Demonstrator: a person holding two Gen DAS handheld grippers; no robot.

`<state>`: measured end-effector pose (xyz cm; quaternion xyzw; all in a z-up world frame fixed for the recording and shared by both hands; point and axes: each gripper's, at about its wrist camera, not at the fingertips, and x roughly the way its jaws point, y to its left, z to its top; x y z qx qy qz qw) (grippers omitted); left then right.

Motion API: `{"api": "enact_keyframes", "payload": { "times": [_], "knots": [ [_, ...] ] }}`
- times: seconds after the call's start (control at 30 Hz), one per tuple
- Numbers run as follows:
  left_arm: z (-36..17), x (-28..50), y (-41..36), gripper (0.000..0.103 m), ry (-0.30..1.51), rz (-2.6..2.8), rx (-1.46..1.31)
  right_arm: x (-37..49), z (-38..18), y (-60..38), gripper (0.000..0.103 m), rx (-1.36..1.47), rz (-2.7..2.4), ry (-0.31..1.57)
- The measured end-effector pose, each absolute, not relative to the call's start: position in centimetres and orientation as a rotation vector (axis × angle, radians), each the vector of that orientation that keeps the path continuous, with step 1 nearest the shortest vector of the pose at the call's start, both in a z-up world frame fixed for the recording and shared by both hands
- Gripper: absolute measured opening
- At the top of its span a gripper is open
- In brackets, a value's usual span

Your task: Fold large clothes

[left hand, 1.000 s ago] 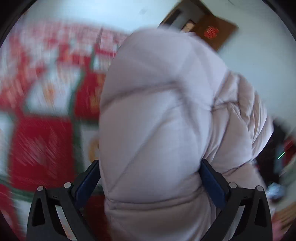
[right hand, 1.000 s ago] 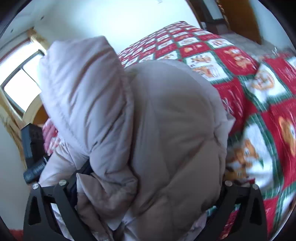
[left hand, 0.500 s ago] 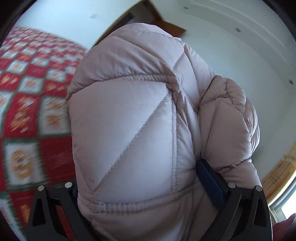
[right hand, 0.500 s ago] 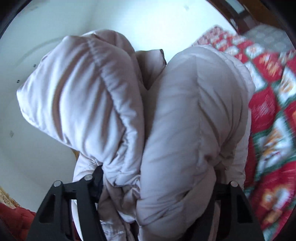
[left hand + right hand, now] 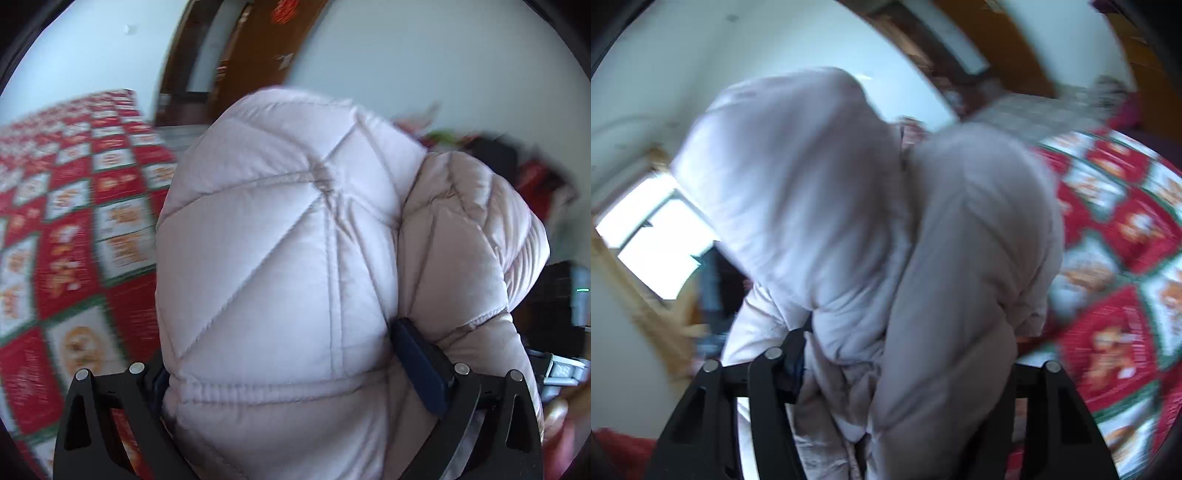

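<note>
We hold a pale pink quilted puffer jacket (image 5: 280,280) bunched up in the air, filling the centre of both views. In the left wrist view the left gripper (image 5: 280,365) is clamped on a thick fold of it: the dark blue pad (image 5: 421,365) at lower right presses into the fabric, and the jacket bulges up and forward over both black fingers. In the right wrist view the right gripper (image 5: 905,354) has two puffy lobes of the jacket (image 5: 849,221) between its fingers; its jaws are closing on the bundle, which fills the gap from finger to finger.

The left view shows the diamond stitching sharply, a red, white and green patterned bedspread (image 5: 74,229) at left, and a brown wooden door (image 5: 258,55) at top with a red ornament too blurred to read. Only the right view shows the bright window (image 5: 653,240) at left, with the bedspread (image 5: 1119,295) at right. We can read no brand or label.
</note>
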<state>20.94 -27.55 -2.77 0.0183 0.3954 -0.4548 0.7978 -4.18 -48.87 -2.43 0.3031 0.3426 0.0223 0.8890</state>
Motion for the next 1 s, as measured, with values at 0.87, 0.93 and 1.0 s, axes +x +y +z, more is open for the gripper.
{"api": "enact_keyframes", "payload": {
  "times": [0.87,0.93,1.0],
  "knots": [
    [0.7,18.4,-20.7,0.102,0.633,-0.777,0.063,-19.8,6.8,-46.0,0.103,0.439,-0.351,0.382],
    [0.2,16.9,-19.3,0.102,0.632,-0.721,0.072,-19.1,6.5,-44.1,0.103,0.392,-0.376,0.418],
    [-0.6,16.0,-18.0,0.102,0.642,-0.685,0.054,-17.4,5.5,-43.0,0.103,0.348,-0.382,0.446]
  ]
}}
